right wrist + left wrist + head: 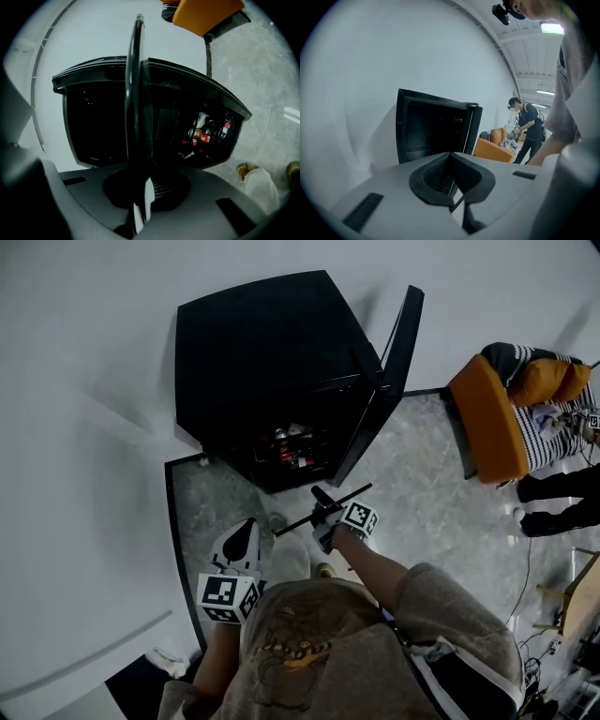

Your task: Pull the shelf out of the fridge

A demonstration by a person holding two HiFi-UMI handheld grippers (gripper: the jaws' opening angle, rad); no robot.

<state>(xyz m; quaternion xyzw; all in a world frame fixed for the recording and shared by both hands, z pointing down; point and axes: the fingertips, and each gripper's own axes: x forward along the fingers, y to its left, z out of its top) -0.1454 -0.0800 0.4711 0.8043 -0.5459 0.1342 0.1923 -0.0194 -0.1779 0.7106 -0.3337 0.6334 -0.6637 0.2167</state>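
The black fridge (262, 362) stands against the wall with its door (386, 390) swung open. Bottles and cans (292, 448) show on its lower level. A thin dark shelf (339, 499) is out of the fridge and held in the air in front of it. My right gripper (324, 514) is shut on it. In the right gripper view the shelf (137, 93) runs edge-on straight up from the right gripper (140, 190). My left gripper (244, 538) hangs low at the left, away from the shelf, and the left gripper (452, 180) is shut with nothing in it.
An orange sofa (487, 418) with a striped blanket stands at the right, and a person in dark clothes (528, 127) bends over beside it. White wall (84, 427) lies to the left of the fridge. Cables and furniture legs (562, 606) crowd the far right of the floor.
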